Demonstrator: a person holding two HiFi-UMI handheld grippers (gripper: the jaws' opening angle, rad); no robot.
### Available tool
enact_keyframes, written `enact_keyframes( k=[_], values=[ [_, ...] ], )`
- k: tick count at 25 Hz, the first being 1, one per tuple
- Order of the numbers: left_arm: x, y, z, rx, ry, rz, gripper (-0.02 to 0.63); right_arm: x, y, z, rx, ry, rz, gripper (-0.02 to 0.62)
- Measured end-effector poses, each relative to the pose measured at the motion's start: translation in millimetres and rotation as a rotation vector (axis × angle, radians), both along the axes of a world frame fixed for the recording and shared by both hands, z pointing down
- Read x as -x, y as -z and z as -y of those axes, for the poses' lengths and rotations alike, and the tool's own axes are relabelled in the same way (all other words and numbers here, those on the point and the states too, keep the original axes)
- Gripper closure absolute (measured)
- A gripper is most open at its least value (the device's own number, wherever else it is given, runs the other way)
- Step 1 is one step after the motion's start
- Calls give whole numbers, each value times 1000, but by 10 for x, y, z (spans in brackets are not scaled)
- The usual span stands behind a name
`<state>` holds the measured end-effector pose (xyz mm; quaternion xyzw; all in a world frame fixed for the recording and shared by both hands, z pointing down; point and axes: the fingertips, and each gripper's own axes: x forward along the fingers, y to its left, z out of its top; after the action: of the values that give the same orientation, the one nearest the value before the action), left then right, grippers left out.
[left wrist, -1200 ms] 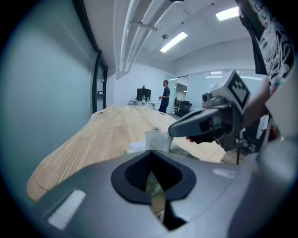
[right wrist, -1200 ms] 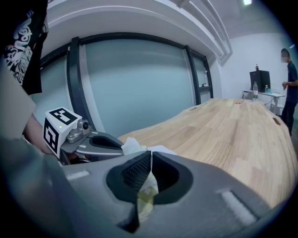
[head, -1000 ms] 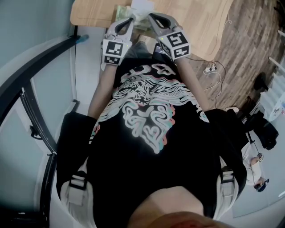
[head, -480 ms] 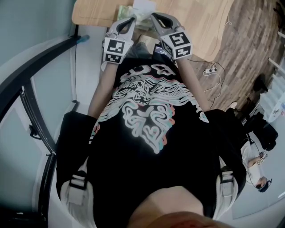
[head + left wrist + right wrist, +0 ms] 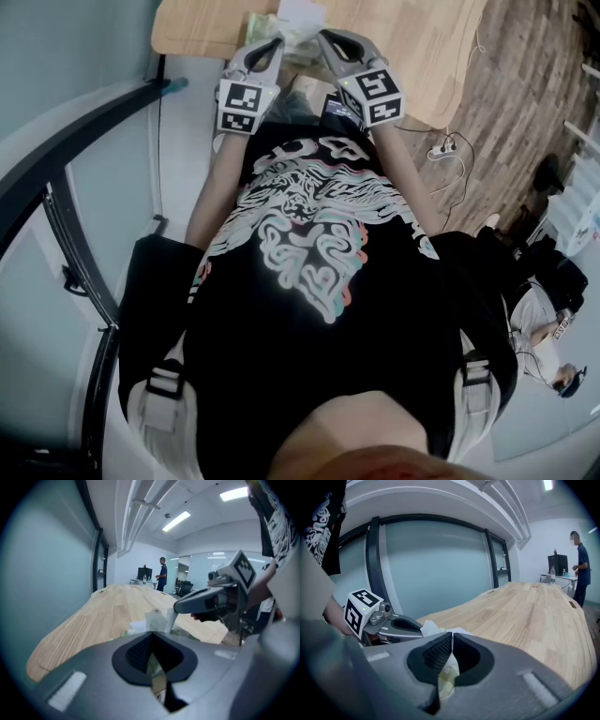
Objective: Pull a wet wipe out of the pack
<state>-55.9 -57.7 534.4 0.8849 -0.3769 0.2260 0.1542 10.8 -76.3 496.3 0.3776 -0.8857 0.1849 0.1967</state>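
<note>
A greenish wet-wipe pack (image 5: 261, 23) lies at the near edge of the wooden table (image 5: 206, 23), and a white wipe (image 5: 302, 11) sticks up from it. My left gripper (image 5: 275, 42) is shut at the pack's edge, with greenish pack film (image 5: 152, 665) showing between its jaws. My right gripper (image 5: 323, 36) is shut on the wipe. In the left gripper view a white strip of wipe (image 5: 169, 619) hangs from the right gripper's tip (image 5: 176, 607). In the right gripper view pale wipe material (image 5: 447, 677) sits between the closed jaws. The left gripper (image 5: 421, 631) is beside the crumpled wipe (image 5: 430, 628).
The long table (image 5: 543, 616) stretches away, with a person (image 5: 581, 564) and a monitor at its far end. A glass wall runs along its left side. Cables and a power strip (image 5: 441, 148) lie on the floor to the right. Another person (image 5: 548, 328) is at the lower right.
Both grippers, the pack and the wipe stay where they were. Only the person at the lower right edge of the head view has shifted.
</note>
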Motion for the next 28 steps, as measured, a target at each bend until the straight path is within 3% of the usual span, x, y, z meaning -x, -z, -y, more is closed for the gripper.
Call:
enact_keyframes(
  k=[28],
  values=[
    [-1,-66,-11,14,-22,29,620,-132,86,96,-3,-61,35,589]
  ],
)
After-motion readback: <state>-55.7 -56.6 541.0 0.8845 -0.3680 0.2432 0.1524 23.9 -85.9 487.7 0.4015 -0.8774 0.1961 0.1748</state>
